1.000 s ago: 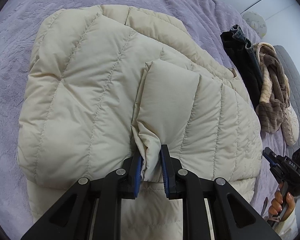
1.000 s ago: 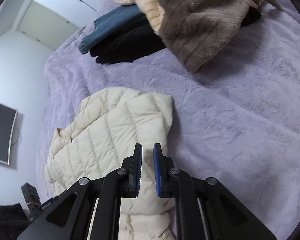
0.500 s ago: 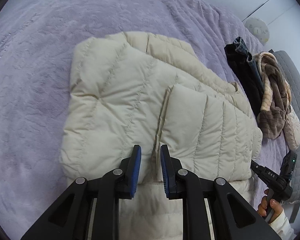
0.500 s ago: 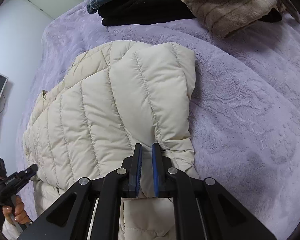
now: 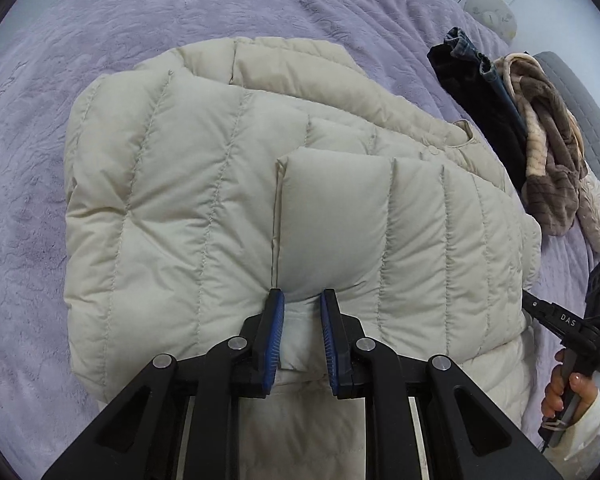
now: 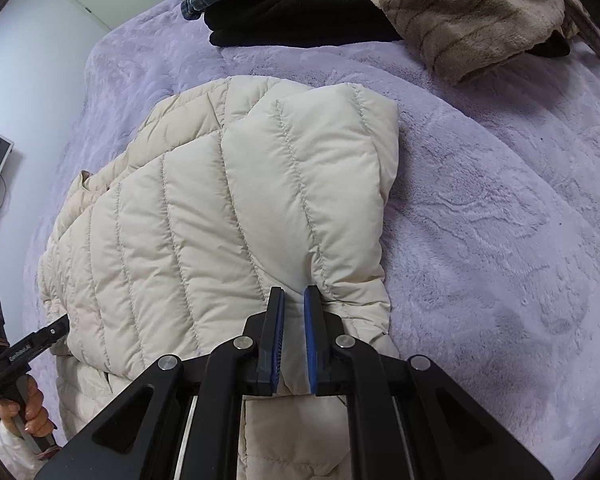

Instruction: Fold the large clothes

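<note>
A cream puffer jacket point(image 6: 228, 216) lies folded on a lilac bed point(image 6: 500, 220). The right claw point(image 6: 294, 300) pinches its near edge.

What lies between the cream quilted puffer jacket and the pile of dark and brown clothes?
Only bare lilac plush bedspread separates jacket from pile, clearest in the right wrist view.

Bare purple blanket point(image 6: 500, 220) around the jacket point(image 6: 220, 208); clothes pile point(image 6: 380, 8) beyond.

From each wrist we are looking steeply down, close over the jacket point(image 5: 228, 200) on the bed point(image 6: 500, 220), sharing both.
</note>
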`<control>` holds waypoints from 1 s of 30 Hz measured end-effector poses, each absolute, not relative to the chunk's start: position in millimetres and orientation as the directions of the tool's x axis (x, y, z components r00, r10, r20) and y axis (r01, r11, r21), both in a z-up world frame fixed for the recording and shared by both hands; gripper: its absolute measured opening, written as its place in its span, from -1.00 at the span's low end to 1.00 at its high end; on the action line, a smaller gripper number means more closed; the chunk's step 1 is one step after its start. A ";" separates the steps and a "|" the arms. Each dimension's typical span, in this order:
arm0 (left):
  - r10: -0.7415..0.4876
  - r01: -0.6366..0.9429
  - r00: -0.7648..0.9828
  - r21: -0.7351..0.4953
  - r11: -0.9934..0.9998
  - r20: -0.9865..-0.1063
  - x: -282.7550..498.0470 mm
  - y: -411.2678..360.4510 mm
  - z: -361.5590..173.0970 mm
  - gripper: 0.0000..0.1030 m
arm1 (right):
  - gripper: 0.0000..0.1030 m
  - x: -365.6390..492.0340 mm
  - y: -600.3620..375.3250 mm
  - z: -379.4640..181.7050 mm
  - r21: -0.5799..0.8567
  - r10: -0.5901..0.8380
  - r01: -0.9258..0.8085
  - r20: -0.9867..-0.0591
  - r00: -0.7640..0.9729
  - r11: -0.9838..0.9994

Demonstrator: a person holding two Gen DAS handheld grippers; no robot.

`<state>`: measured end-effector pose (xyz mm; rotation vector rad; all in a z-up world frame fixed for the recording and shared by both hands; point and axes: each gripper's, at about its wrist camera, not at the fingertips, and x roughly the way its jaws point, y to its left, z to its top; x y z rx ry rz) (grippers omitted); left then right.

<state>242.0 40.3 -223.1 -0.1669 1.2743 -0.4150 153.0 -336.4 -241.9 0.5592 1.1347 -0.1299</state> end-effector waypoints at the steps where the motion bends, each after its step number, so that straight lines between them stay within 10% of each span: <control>1: -0.387 0.205 0.231 -0.344 0.916 -0.893 242.0 41.1 -223.3 -0.59 | -0.83 153.0 -336.9 -242.6 0.360 0.182 0.378 -0.884 0.431 0.853; 30: -0.293 0.200 0.210 -0.252 0.947 -0.933 182.0 53.1 -160.2 -0.59 | -0.64 98.1 -315.8 -191.6 0.378 0.222 0.423 -0.901 0.373 0.823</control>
